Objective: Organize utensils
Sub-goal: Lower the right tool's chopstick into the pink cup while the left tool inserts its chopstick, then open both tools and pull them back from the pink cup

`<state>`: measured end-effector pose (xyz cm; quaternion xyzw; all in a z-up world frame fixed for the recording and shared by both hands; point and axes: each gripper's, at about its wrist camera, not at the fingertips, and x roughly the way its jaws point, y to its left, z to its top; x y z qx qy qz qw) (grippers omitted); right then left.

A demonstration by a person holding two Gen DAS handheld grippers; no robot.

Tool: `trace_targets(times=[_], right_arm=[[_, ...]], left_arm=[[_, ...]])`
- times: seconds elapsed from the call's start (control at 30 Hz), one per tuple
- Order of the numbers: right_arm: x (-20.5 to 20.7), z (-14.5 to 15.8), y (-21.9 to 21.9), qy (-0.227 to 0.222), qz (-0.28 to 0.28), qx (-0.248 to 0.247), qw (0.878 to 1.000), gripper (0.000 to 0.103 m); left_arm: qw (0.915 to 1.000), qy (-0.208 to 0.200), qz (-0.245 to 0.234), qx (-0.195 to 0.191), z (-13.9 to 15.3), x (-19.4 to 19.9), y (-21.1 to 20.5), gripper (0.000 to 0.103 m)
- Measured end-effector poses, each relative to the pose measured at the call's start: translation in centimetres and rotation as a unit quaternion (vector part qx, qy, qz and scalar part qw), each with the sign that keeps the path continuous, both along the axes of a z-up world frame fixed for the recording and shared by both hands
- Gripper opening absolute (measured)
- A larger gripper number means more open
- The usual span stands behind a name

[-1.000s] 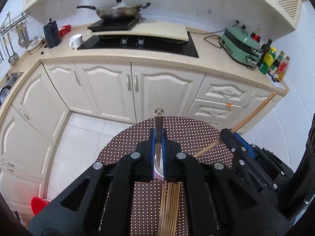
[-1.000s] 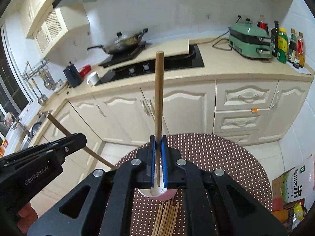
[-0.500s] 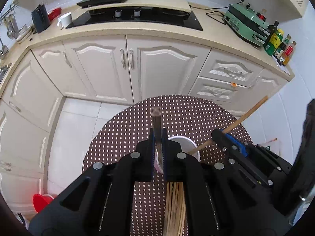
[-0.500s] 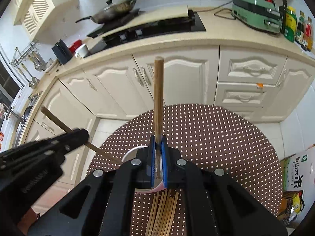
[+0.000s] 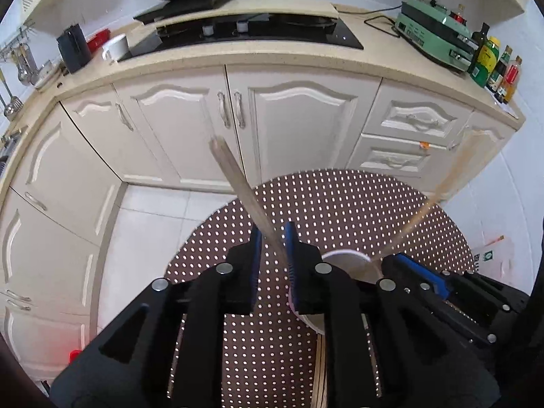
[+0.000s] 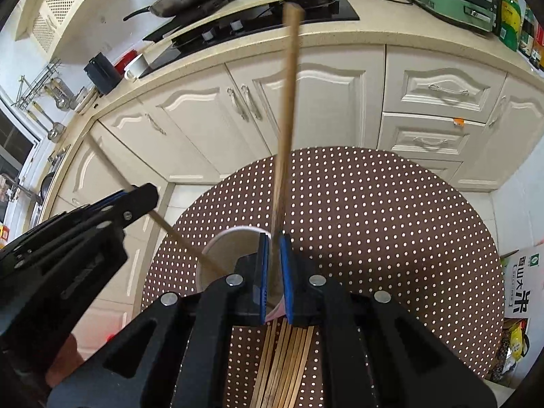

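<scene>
The left gripper (image 5: pixel 273 238) has just been opening – its chopstick (image 5: pixel 238 183) leans loose between the jaws, tip in the white cup (image 6: pixel 217 255). The cup stands on the dotted round table (image 6: pixel 391 221). The right gripper (image 6: pixel 274 255) – jaws slightly parted – has a blurry second chopstick (image 6: pixel 287 102) between them, over the cup. More chopsticks (image 6: pixel 285 367) lie flat nearby.

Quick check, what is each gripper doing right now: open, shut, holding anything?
Left gripper: jaws just opening, its wooden chopstick loose between them, tip towards the white paper cup.
Right gripper: jaws parting slightly around an upright wooden chopstick; grip unclear.
</scene>
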<state>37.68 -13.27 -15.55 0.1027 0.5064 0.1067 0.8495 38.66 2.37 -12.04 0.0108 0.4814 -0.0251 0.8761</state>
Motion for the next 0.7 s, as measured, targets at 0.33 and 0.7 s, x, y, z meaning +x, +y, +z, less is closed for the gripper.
trace_targets(times=[0.33, 0.7], right_arm=[[-1.0, 1.0, -1.1, -0.011, -0.011, -0.002, 1.0, 0.046], [-2.6, 2.6, -2.1, -0.032, -0.02, -0.016, 0.999, 0.074]], left_arm=[[0.9999, 0.002, 0.003, 0.012, -0.6, -1.5, 0.1, 0.048], [0.9998, -0.006, 0.0, 0.02, 0.3, -3.6, 0.2, 0.048]])
